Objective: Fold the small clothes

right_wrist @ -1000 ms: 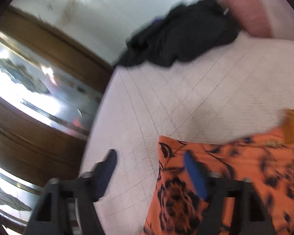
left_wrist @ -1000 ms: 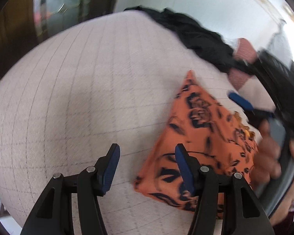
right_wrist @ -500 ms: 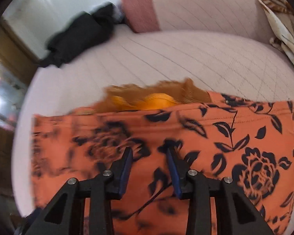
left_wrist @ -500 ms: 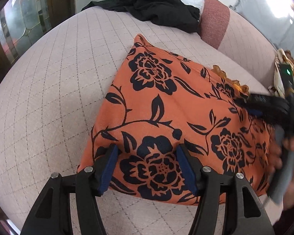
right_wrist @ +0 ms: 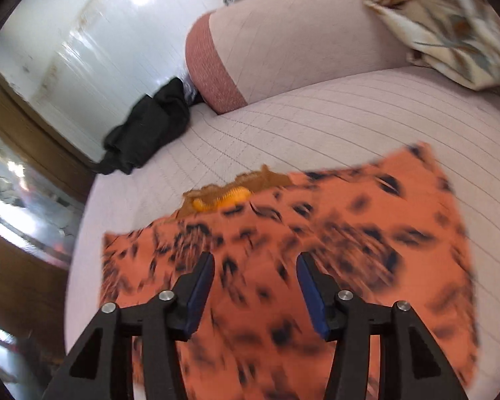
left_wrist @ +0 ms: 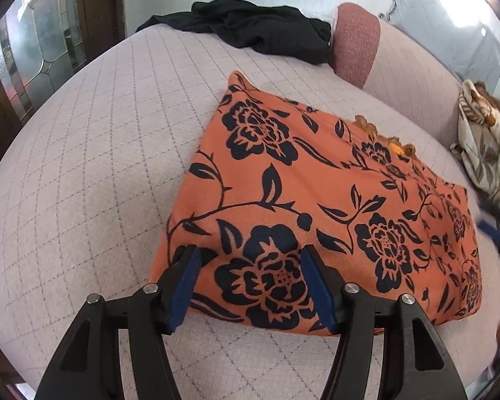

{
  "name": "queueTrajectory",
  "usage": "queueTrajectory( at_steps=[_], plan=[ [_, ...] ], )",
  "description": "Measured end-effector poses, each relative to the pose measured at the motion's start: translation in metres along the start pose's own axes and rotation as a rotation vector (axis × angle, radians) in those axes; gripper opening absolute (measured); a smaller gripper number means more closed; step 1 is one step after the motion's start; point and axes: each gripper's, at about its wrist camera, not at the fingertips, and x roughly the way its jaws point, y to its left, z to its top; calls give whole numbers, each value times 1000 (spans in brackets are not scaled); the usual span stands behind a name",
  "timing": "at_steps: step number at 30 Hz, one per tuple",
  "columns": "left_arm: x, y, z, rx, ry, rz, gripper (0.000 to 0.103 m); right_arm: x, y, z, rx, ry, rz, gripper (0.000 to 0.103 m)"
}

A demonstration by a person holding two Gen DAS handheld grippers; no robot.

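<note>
An orange garment with a black flower print (left_wrist: 316,193) lies folded flat on the pale quilted sofa seat (left_wrist: 93,153). A bit of orange trim pokes out at its far edge (left_wrist: 380,133). My left gripper (left_wrist: 250,276) is open and empty, its blue pads over the garment's near edge. My right gripper (right_wrist: 255,286) is open and empty above the same garment (right_wrist: 350,233), which is blurred in the right wrist view. The right gripper shows blurred at the right edge of the left wrist view (left_wrist: 493,233).
A black garment (left_wrist: 256,26) lies heaped at the seat's far end, also in the right wrist view (right_wrist: 150,126). A pink bolster (left_wrist: 355,46) and backrest stand behind. A cream patterned cloth (left_wrist: 486,143) lies at the right. A wooden door with glass (left_wrist: 33,50) is at left.
My right gripper has opened wider and pulled back from the garment, moving fast. My left gripper has stayed open over the near edge, with the view shifting slightly.
</note>
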Motion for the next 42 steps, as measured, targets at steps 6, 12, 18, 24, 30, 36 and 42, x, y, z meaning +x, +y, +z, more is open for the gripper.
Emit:
queueTrajectory(
  at_steps=[6,12,18,24,30,36,42],
  plan=[
    [-21,-3,-9,23,-86,17,63,-74,-43,-63,58,-65,12,58],
    [7,-6,-17,65,7,119,64,-66,-66,-97,88,-13,-52,58],
    [-13,-2,-30,17,14,68,64,-58,-91,-114,161,41,-37,58],
    [-26,18,-57,-124,82,-157,73,-79,-99,-134,289,44,155,59],
    [-20,28,-58,-282,105,-336,93,-77,-114,-171,506,80,319,65],
    [4,32,-36,-428,57,-400,100,-57,-126,-174,650,69,379,68],
    [9,40,-32,-552,-58,-440,100,-40,-136,-155,720,5,413,68]
  ],
)
